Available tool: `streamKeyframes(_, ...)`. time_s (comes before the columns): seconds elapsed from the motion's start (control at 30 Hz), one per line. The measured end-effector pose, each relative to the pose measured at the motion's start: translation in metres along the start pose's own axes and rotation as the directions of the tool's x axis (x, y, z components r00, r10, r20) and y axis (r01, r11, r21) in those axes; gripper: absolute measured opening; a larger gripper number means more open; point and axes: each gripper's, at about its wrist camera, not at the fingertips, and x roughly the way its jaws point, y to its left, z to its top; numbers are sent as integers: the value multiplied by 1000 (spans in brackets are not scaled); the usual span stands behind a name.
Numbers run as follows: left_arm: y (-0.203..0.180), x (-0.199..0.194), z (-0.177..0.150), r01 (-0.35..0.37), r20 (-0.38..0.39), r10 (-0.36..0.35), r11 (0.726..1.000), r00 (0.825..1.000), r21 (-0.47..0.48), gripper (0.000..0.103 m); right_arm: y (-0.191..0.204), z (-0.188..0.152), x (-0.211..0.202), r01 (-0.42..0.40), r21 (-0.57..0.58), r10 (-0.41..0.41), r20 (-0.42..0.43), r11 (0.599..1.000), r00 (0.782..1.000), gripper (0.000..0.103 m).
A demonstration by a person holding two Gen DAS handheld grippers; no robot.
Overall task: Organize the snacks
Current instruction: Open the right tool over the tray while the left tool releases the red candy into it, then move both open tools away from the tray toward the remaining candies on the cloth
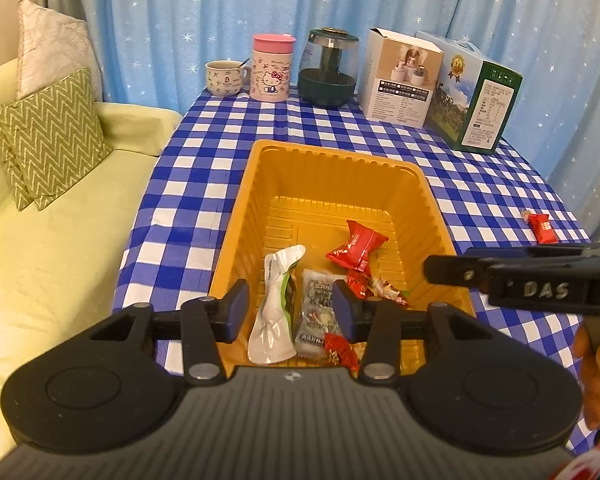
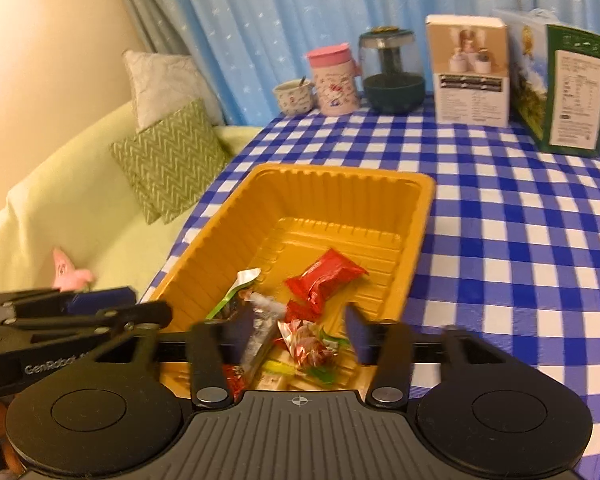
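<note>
With both my left gripper and right gripper part open and empty over the tray, I lift clear before fetching the red snack off the surface.

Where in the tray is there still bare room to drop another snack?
The far half of the yellow tray, beyond the red packet, is bare. The near end is crowded: white pouch, clear packet, small candies, with both grippers above.
</note>
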Motion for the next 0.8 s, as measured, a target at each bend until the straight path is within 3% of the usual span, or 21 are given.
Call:
streamKeyframes(0.47,-36,-49,-28,11,25,-10,999,1000,-48,76,-24,-40,-77,115,63,-115,-1,991,993,55)
streamKeyframes(0.8,-73,-83,-37,22,54,-20,999,998,-36,86,-28,-59,-130,146,77,-149,33,986,988,55)
